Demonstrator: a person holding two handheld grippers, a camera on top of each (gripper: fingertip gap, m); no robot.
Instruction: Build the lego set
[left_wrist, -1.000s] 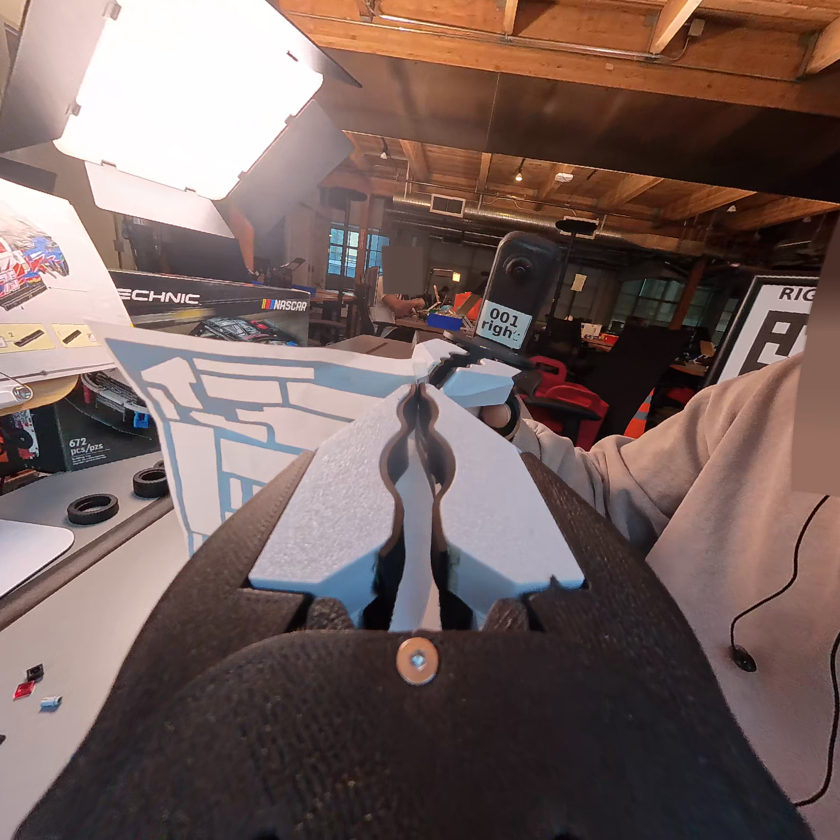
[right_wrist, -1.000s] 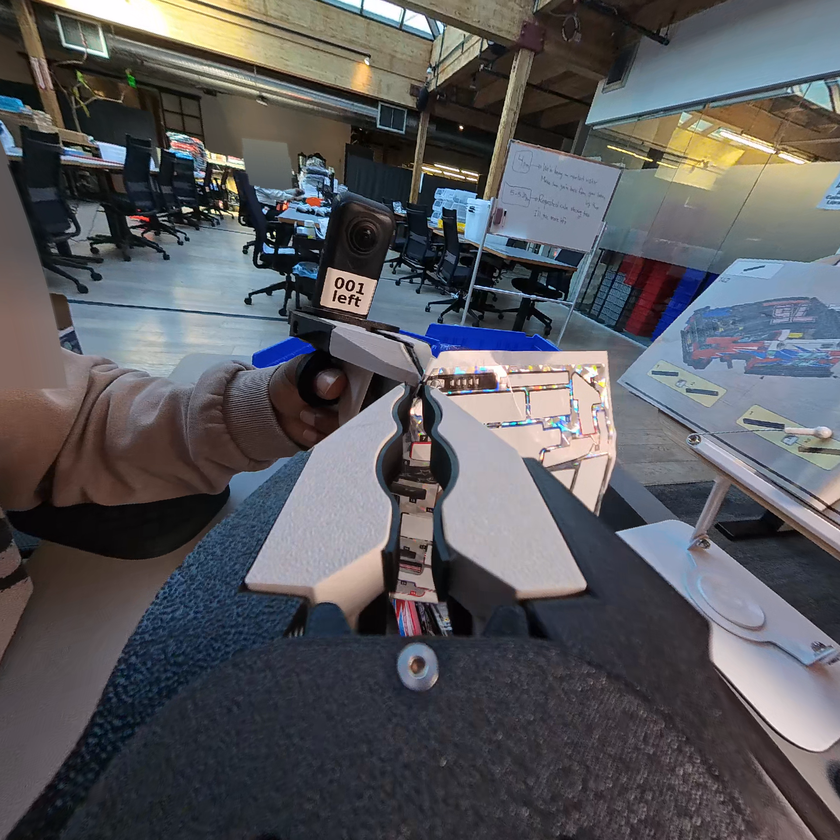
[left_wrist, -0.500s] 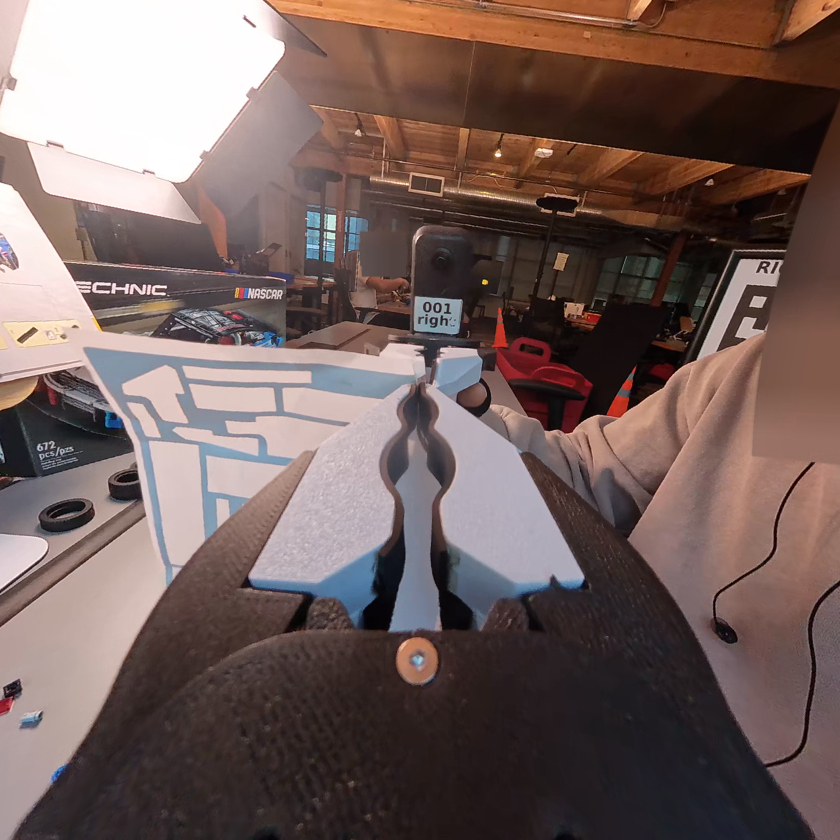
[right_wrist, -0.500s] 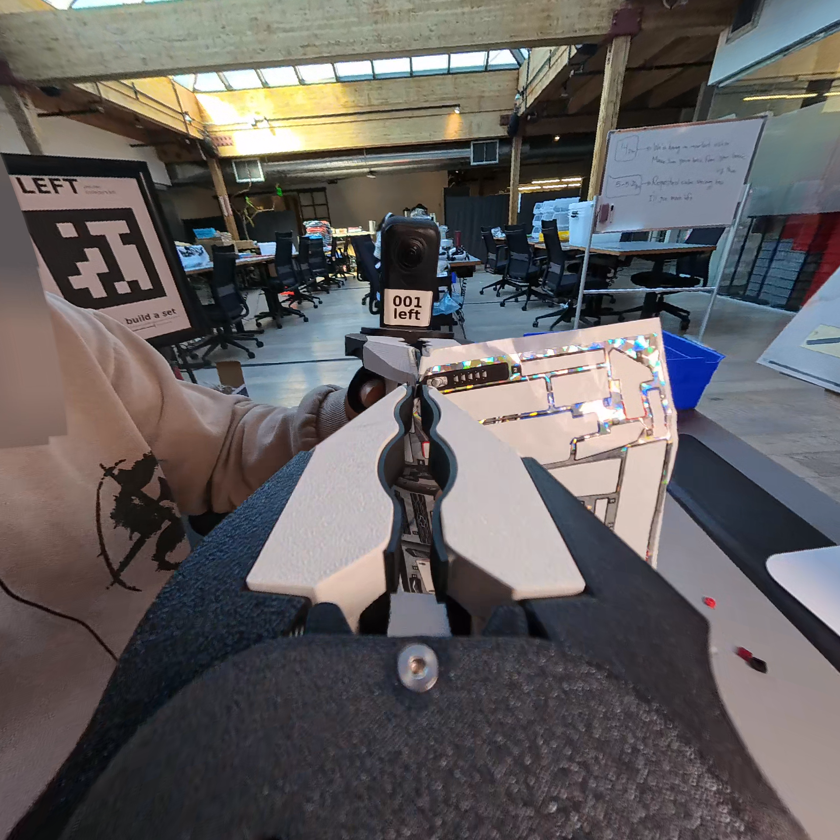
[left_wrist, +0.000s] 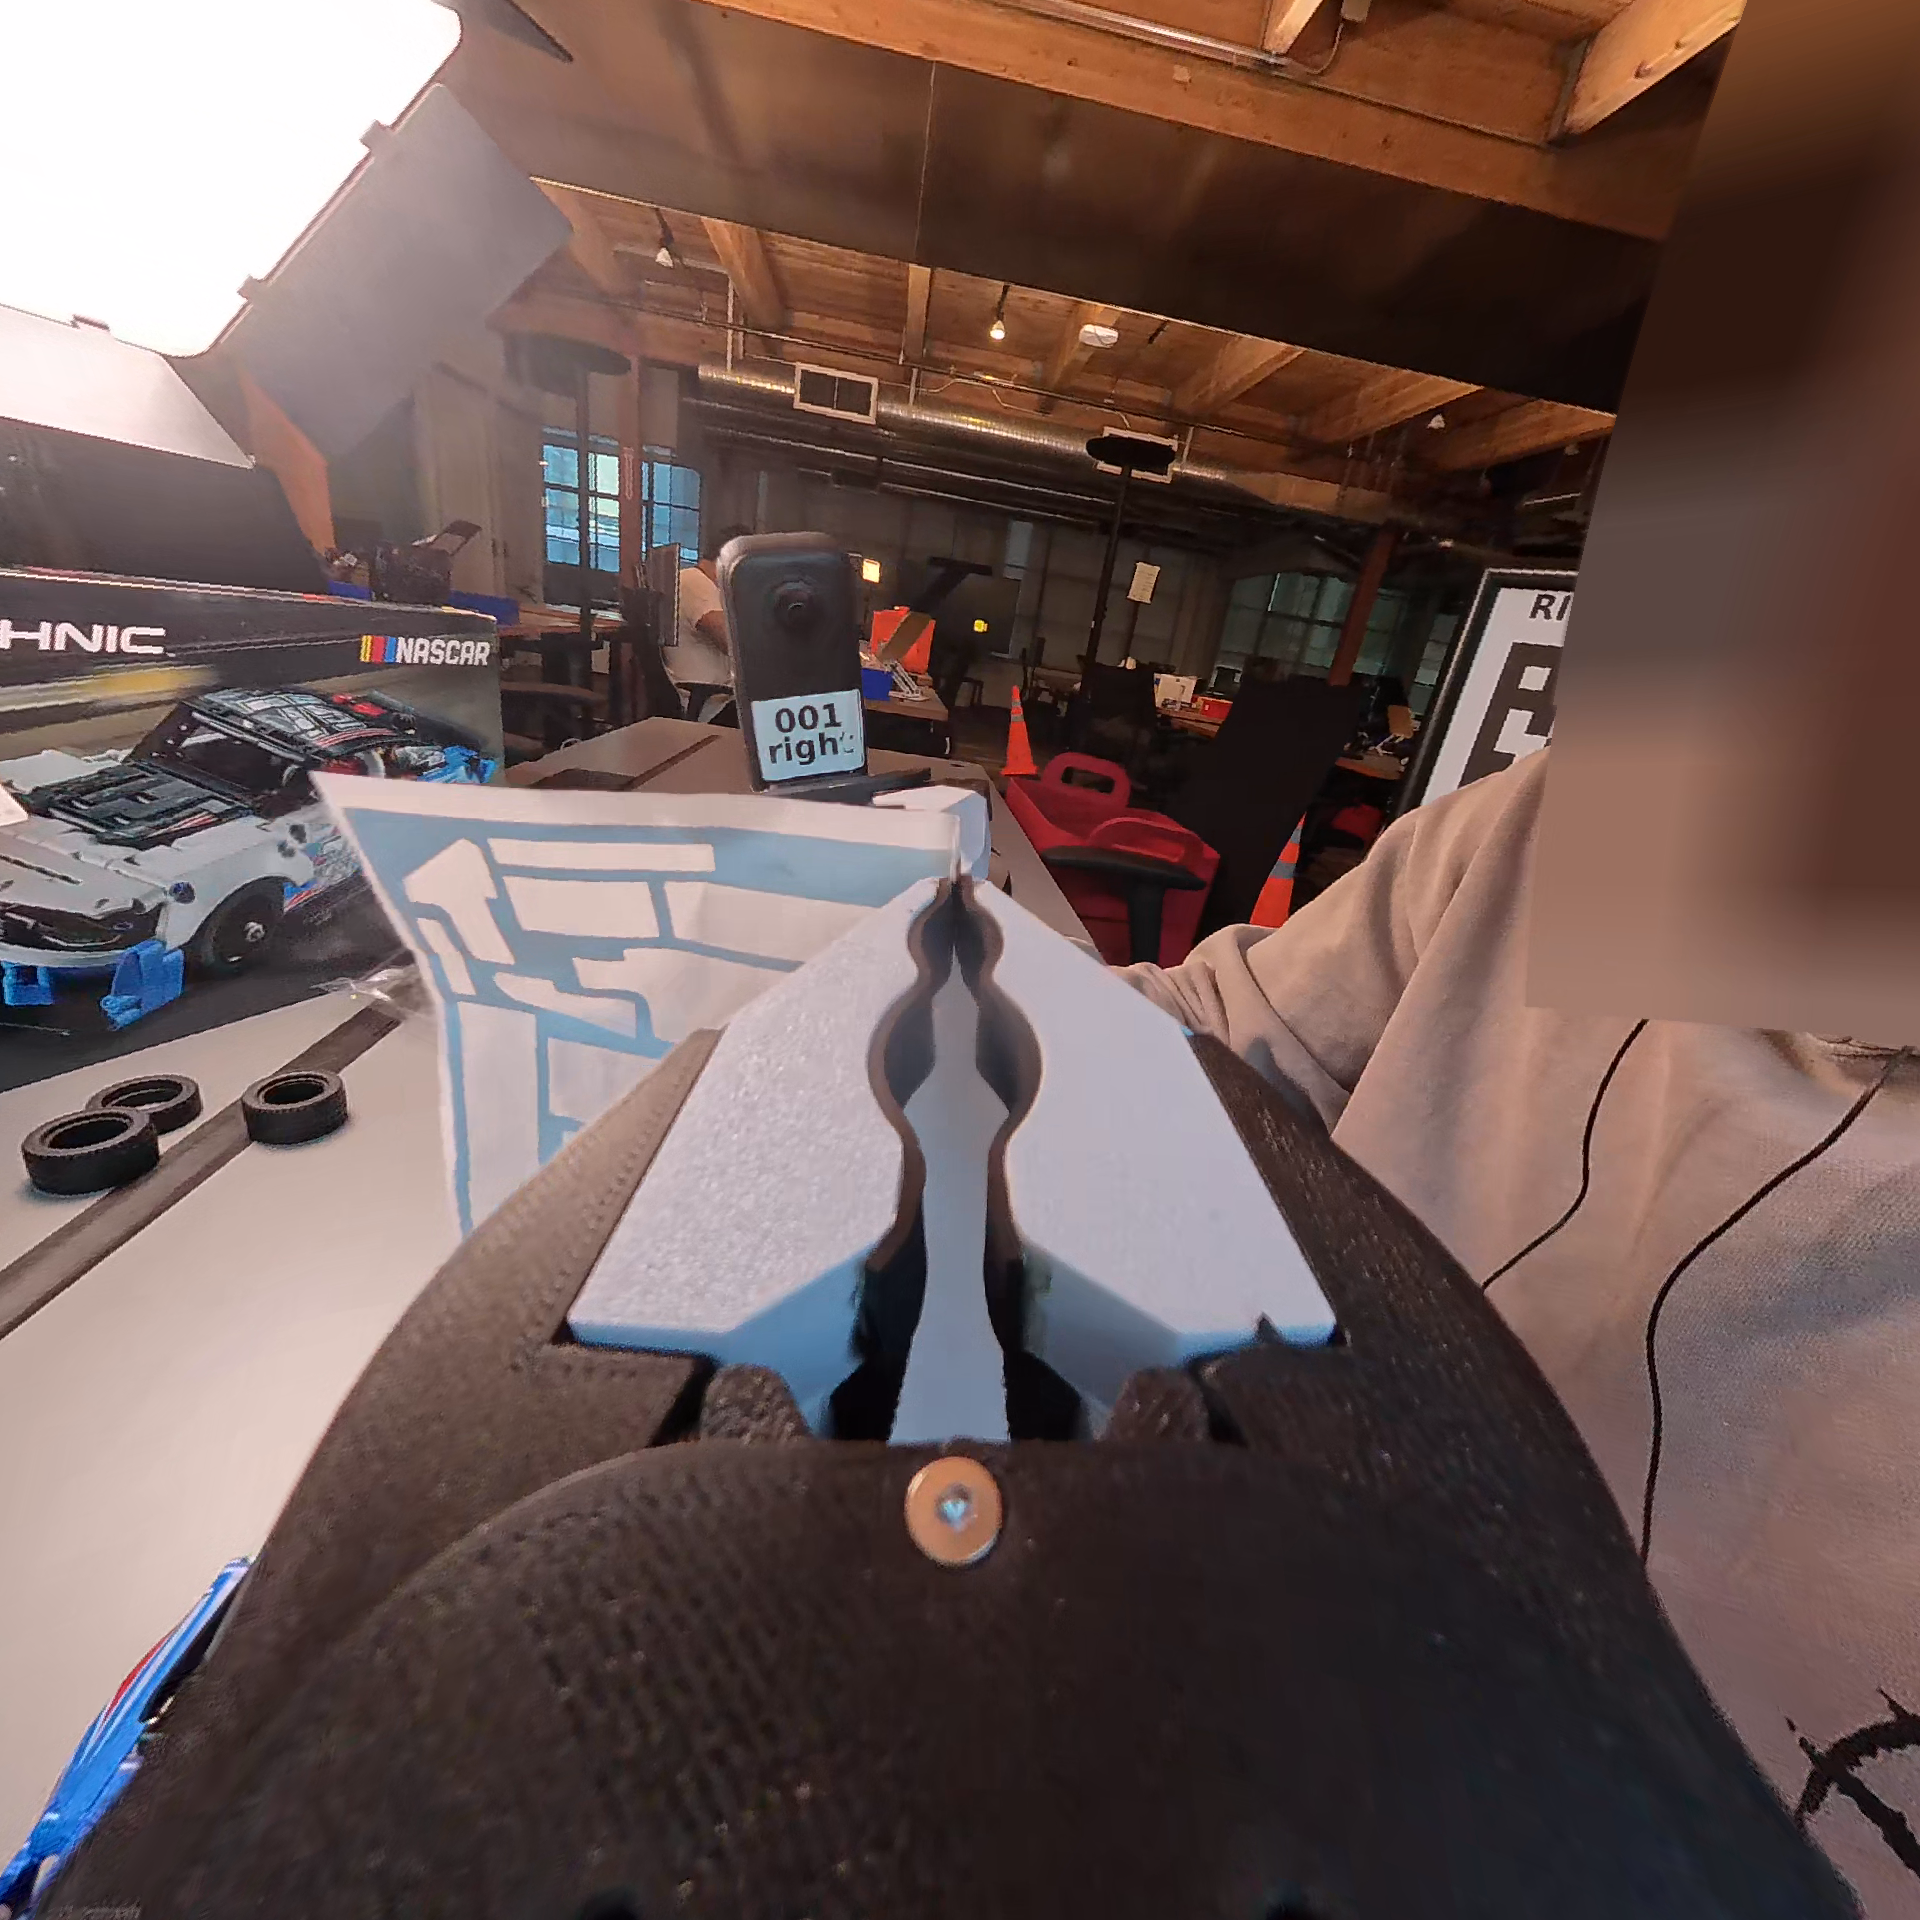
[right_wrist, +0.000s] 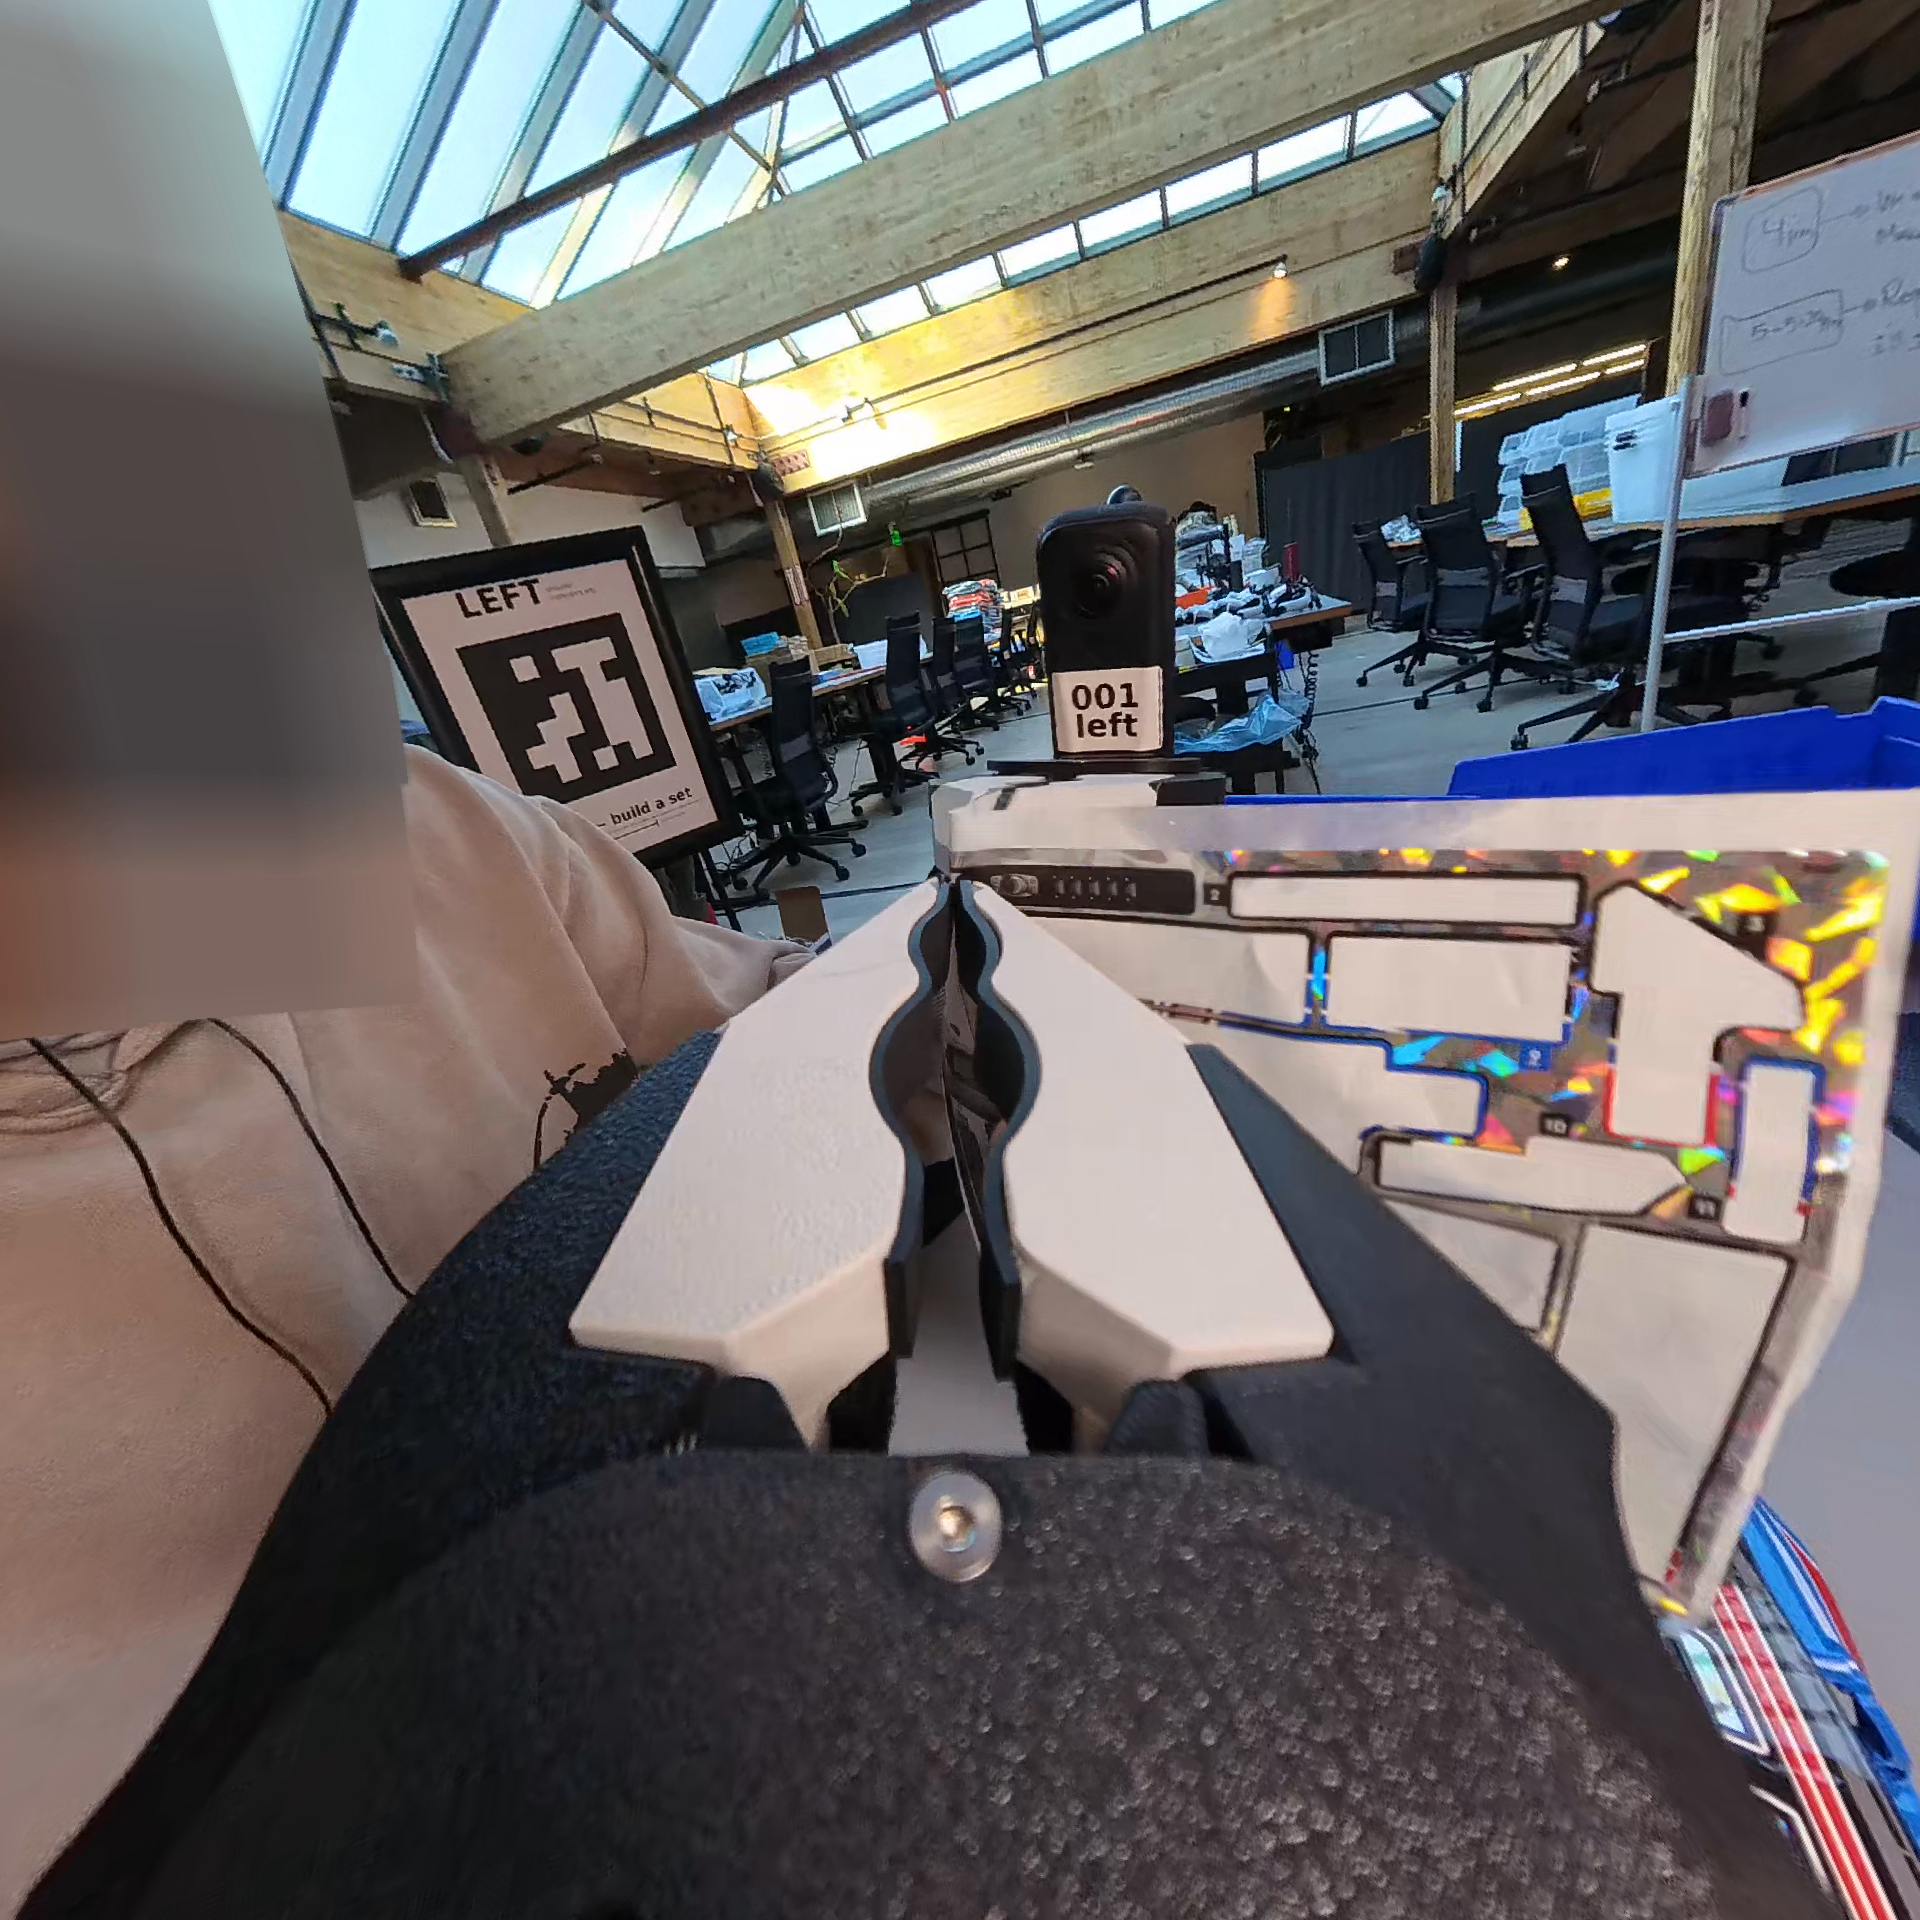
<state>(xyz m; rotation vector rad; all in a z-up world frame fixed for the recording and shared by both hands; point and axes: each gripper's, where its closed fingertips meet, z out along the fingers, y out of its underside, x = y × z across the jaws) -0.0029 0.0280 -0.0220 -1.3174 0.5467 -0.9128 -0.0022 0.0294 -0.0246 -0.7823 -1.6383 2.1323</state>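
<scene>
A sticker sheet is held upright between both grippers. In the left wrist view I see its white back with blue outlines (left_wrist: 582, 935). In the right wrist view I see its holographic front with several empty sticker spots (right_wrist: 1455, 987). My left gripper (left_wrist: 956, 894) is shut on the sheet's edge. My right gripper (right_wrist: 954, 894) is shut on the same edge from the other side. Each gripper faces the other; the right one's camera (left_wrist: 795, 665) and the left one's camera (right_wrist: 1107, 623) rise above the sheet.
The lego box (left_wrist: 208, 790) stands at the back left of the grey table (left_wrist: 156, 1403), with three black tyres (left_wrist: 88, 1148) in front of it. A blue and red striped piece (right_wrist: 1787, 1683) lies low right. A person's beige sweatshirt (left_wrist: 1558, 1195) is close by. Left and right tips are no more than a few centimetres apart.
Both grippers have turned and tilted upward together with the sheet still held between them. The instruction booklet on its stand has left both views.
</scene>
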